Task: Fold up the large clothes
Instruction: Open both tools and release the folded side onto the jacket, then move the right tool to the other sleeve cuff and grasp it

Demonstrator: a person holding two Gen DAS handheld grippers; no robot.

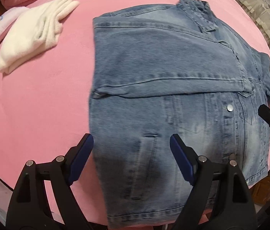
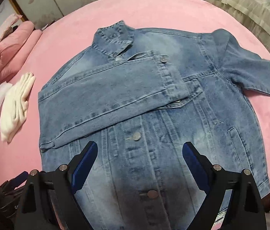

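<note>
We see the denim jacket point(image 2: 154, 115) lying front-up on the pink bedspread point(image 2: 154, 5), one sleeve point(image 2: 112, 95) folded across its chest. Our left gripper point(image 1: 131, 161) and right gripper point(image 2: 140, 166) hover above its near hem, jaws apart and empty. Folded white clothes point(image 2: 17, 107) lie far left; no lettering is legible.

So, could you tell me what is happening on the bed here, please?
A person with two handheld grippers is folding a denim jacket on the pink bed. One sleeve is folded across the front; the other sleeve lies spread out. The left gripper and right gripper are open above the jacket, holding nothing.
</note>
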